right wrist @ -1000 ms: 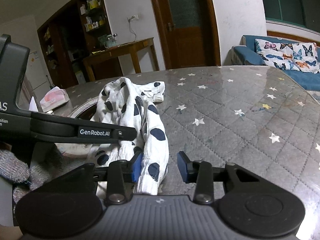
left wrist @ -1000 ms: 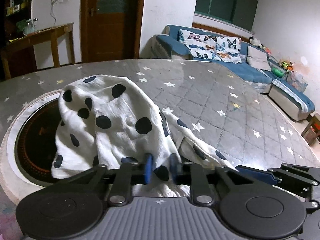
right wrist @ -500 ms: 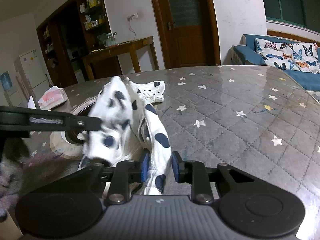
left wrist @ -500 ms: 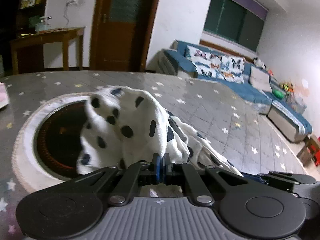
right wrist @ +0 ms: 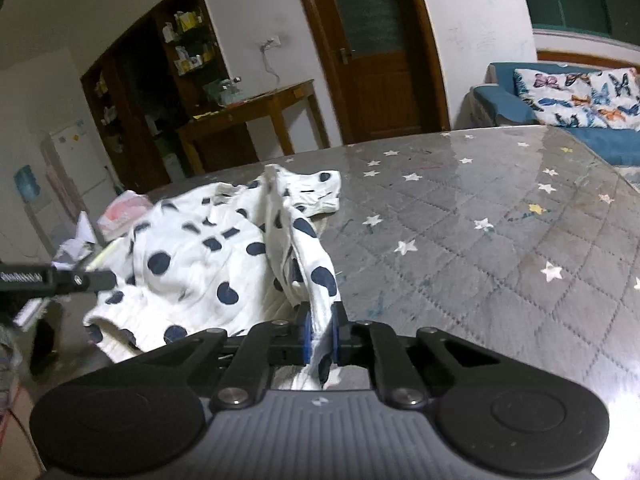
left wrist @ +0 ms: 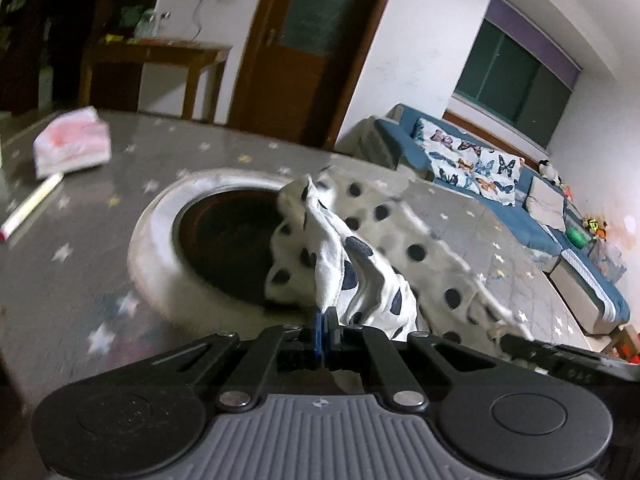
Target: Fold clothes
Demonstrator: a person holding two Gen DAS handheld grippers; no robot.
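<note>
The left gripper has its 2 blue-padded jaws pressed together on a thin fold of the white garment with dark navy spots. From the pinch the cloth rises toward 12 o'clock as a taut ridge, then spreads out toward 2 o'clock across the grey quilted tabletop with white stars. Part of the garment lies over the 3 o'clock side of the round dark recess with a pale ring set in the table. At 10 o'clock, well apart from the garment, sit a pink tissue pack and a pale stick-like object. A blue sofa with butterfly cushions stands past the table at 2 o'clock. The background here is blurred.

In the right wrist view, the right gripper is clamped on another bunched edge of the same spotted garment, with white cloth filling the narrow gap between the 2 blue pads and hanging a little below them. The fabric climbs from the jaws toward 12 o'clock in a twisted band, and the bulk of it is heaped toward 10 o'clock on the starred table. A black arm of the left gripper enters at 9 o'clock, just beside the heap. A wooden side table and a brown door stand beyond.
</note>
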